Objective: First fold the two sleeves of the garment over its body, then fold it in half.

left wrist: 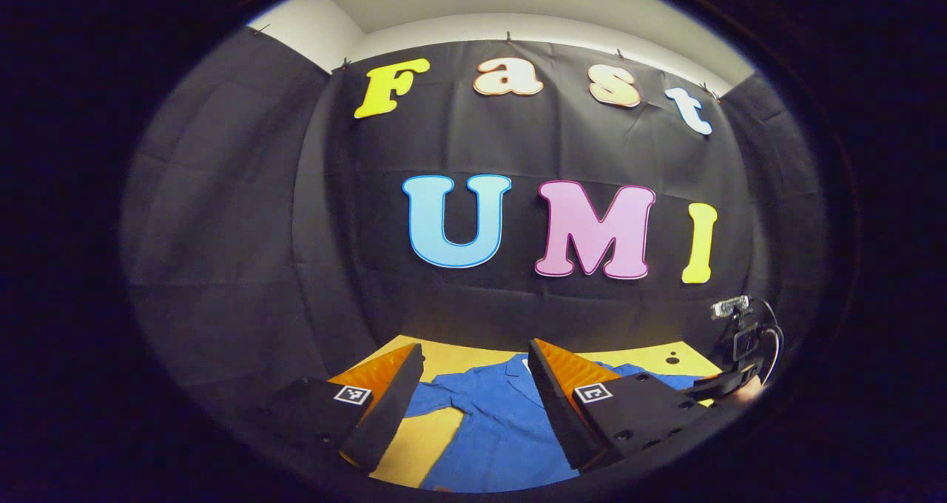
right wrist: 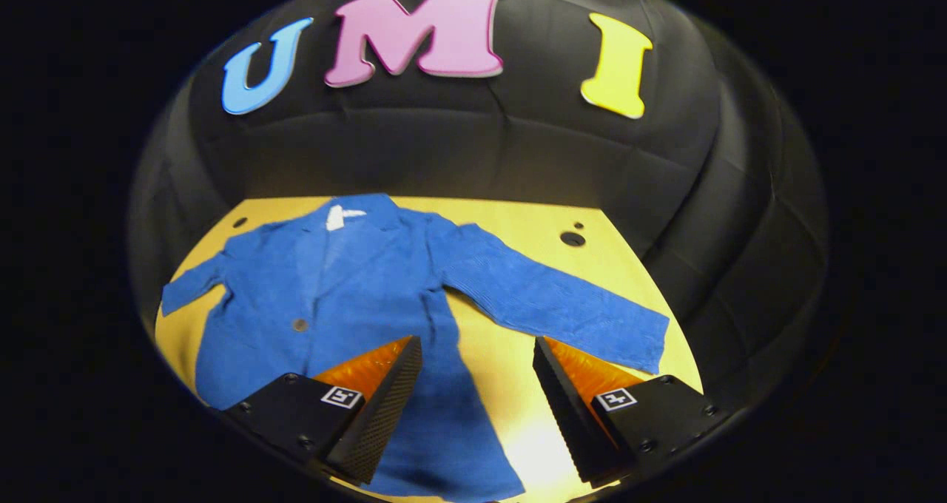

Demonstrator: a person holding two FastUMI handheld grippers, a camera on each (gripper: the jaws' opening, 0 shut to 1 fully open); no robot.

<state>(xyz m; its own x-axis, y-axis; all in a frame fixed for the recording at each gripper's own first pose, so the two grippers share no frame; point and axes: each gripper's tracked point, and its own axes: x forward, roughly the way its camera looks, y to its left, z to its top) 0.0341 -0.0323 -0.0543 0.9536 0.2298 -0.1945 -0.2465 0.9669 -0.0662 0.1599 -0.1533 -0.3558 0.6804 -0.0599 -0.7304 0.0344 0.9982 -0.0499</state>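
A blue button-up jacket (right wrist: 355,288) lies flat on the yellow table (right wrist: 518,222), collar toward the booth wall, both sleeves spread out. One sleeve (right wrist: 555,303) stretches to the right, the other sleeve (right wrist: 189,285) to the left. My right gripper (right wrist: 477,348) hovers open above the jacket's lower right edge, with nothing between its fingers. In the left gripper view the jacket (left wrist: 496,422) lies below my left gripper (left wrist: 473,355), which is open and held above the cloth. The other gripper (left wrist: 729,388) shows at the far right of that view.
The yellow table (left wrist: 459,359) ends at the black cloth wall. Two small dark holes (right wrist: 572,238) mark the tabletop beyond the right sleeve. A small camera on a stand (left wrist: 732,311) stands at the table's right edge.
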